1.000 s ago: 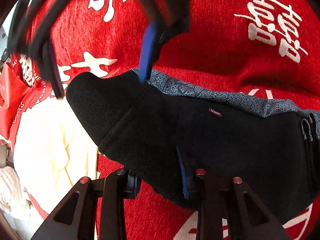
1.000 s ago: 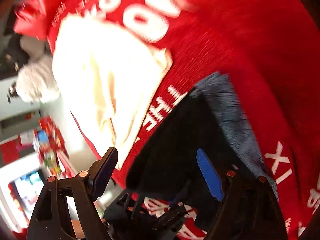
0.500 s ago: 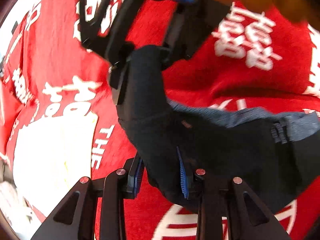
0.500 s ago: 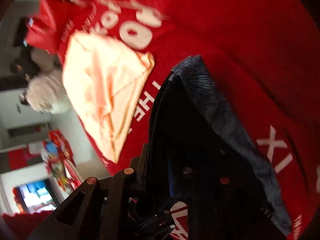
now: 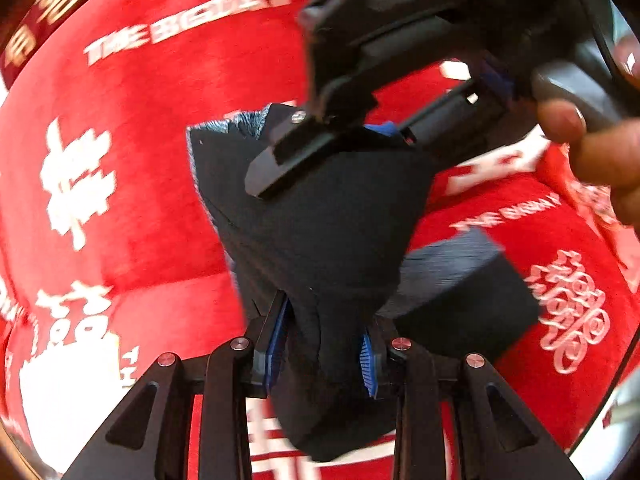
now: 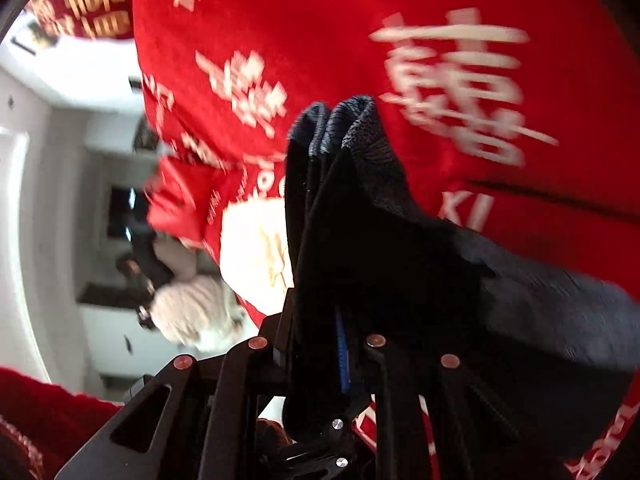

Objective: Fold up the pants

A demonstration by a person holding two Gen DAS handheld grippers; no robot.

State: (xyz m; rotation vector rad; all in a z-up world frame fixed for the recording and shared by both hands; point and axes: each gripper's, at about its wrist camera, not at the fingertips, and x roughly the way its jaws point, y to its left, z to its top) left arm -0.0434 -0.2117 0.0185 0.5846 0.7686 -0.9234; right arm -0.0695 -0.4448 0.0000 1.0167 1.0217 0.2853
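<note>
Pants (image 5: 332, 216) hang over "THE BIG DAY" cloth (image 5: 132, 128).

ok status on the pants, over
Left tongs shut on black pants. Right tongs shut on them too. Pants lifted off red blanket. Nothing in the way.

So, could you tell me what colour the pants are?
Black pants, blue-grey edge; clearest in the left wrist view.

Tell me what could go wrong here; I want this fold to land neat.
1. Both the left hand-held gripper and the right hand-held gripper pinch thick bunches of the pants; layers might slip out unevenly.
2. The rest of the pants hangs loose over the red blanket and may crease when lowered.
</note>
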